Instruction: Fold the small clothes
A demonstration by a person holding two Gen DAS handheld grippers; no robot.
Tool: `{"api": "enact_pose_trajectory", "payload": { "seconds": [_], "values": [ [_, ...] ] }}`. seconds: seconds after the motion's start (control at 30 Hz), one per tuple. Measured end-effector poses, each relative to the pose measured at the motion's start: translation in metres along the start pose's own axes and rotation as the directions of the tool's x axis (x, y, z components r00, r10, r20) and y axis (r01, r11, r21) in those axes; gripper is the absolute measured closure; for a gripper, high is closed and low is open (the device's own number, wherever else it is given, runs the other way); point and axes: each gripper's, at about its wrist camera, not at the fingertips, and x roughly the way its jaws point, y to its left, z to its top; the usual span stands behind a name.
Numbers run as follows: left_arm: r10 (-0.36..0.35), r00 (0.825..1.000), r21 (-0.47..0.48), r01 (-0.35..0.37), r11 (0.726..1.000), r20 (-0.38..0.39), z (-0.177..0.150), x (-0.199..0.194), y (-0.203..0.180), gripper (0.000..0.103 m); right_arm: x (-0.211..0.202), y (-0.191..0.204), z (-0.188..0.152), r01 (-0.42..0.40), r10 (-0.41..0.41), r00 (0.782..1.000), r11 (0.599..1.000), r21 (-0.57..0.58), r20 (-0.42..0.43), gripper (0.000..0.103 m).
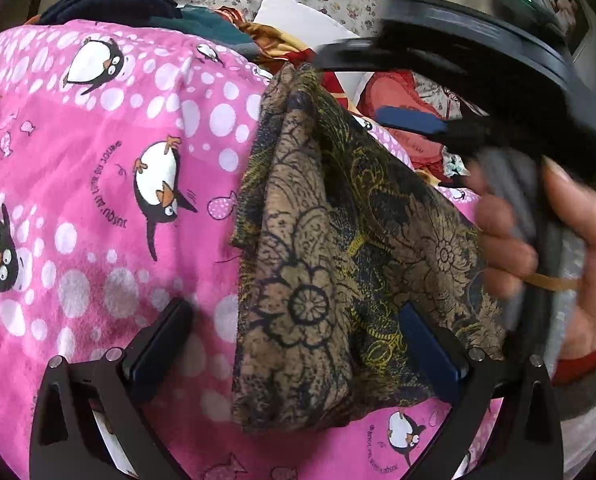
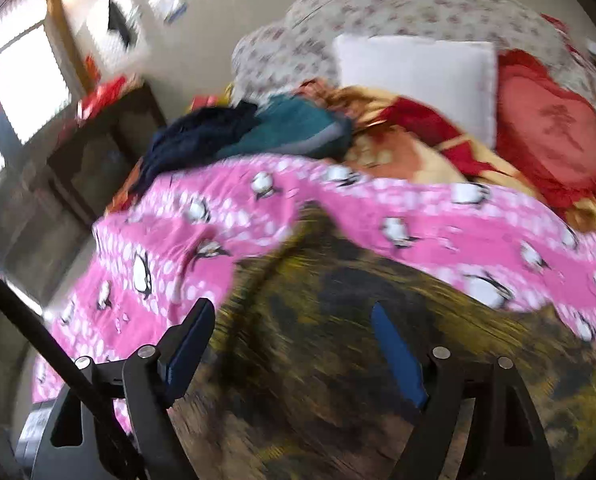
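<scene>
I've got the pink blanket [image 1: 97, 168] filling most of both views, spread over the bed with a heap of other clothes [image 2: 265, 128] and pillows [image 2: 414, 68] behind it. On it lies the one piece I'm working, the brown cloth [image 1: 330, 272] with its dark flower print, folded lengthwise into a rough strip that runs away from me and bulges where the layers bunch.

My left gripper [image 1: 298, 352] hangs over the near end of it, jaws wide, nothing pinched; one pad lies against the cloth's right edge. My right gripper [image 2: 293, 352] is wide too, with cloth under it but not held, and the right view is smeared. From the left view I see it crossing above the far end [image 1: 418, 92], a hand [image 1: 546, 248] on its grip.

I judge one fold is laid and let go. Next I need a fresh pinch at one end to bring it over the other, layers kept together.
</scene>
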Motion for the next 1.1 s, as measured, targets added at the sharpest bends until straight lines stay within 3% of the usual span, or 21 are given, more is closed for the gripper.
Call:
{"api": "enact_pose_trajectory", "payload": {
  "seconds": [0.17,0.2,0.23,0.3,0.33,0.37,0.4,0.47,0.57,0.7,0.93,1.1],
  "values": [
    [0.009,1.000,0.008,-0.009,1.000,0.001,0.001,0.001,-0.002,0.000,0.042,0.009,0.004,0.029,-0.030,0.994,0.999,-0.018,-0.105,0.017],
    [0.007,1.000,0.007,-0.007,1.000,0.004,0.002,0.000,-0.002,0.000,0.046,0.011,0.003,0.029,-0.034,0.994,0.999,-0.044,-0.108,0.023],
    [-0.004,1.000,0.003,0.004,1.000,0.013,0.002,-0.002,-0.001,0.000,0.048,0.012,0.001,0.031,-0.038,0.995,0.997,-0.071,-0.094,0.041],
    [-0.026,0.999,-0.010,0.026,1.000,0.028,0.002,-0.005,0.002,0.002,0.041,0.004,-0.003,-0.009,0.006,0.998,0.999,-0.039,-0.063,0.054],
    [-0.043,0.998,-0.020,0.044,0.999,0.041,0.003,-0.008,0.004,0.005,0.037,0.000,-0.004,-0.019,0.018,0.998,1.000,-0.023,-0.057,0.067],
    [-0.054,0.997,-0.022,0.055,0.998,0.050,0.003,-0.011,0.004,0.023,0.028,-0.006,-0.004,-0.036,0.036,0.998,0.999,-0.008,-0.043,0.074],
    [-0.064,0.996,-0.018,0.065,0.998,0.054,0.004,-0.014,0.004,0.051,0.019,-0.010,-0.004,-0.058,0.058,0.998,0.998,0.007,-0.029,0.075],
    [-0.114,0.993,-0.007,0.115,0.993,0.037,0.005,-0.017,0.002,0.072,-0.006,-0.020,-0.003,-0.110,0.109,0.994,0.993,0.036,0.015,0.077],
    [-0.162,0.986,0.021,0.161,0.987,0.043,0.003,-0.030,-0.015,0.073,-0.053,-0.035,-0.008,-0.134,0.131,0.988,0.990,0.038,0.082,0.079],
    [-0.192,0.980,0.160,0.182,0.970,0.051,-0.001,-0.051,-0.071,0.073,-0.108,-0.062,-0.018,-0.135,0.129,0.982,0.990,0.032,0.141,0.081],
    [-0.261,0.963,0.349,0.266,0.899,-0.060,-0.029,-0.041,-0.184,0.073,-0.181,-0.127,-0.043,-0.080,0.061,0.977,0.993,0.083,0.204,0.081],
    [-0.277,0.947,0.397,0.320,0.860,-0.162,-0.048,-0.002,-0.244,0.073,-0.215,-0.184,-0.070,-0.008,-0.020,0.979,0.990,0.138,0.202,0.082]
  ]
}}
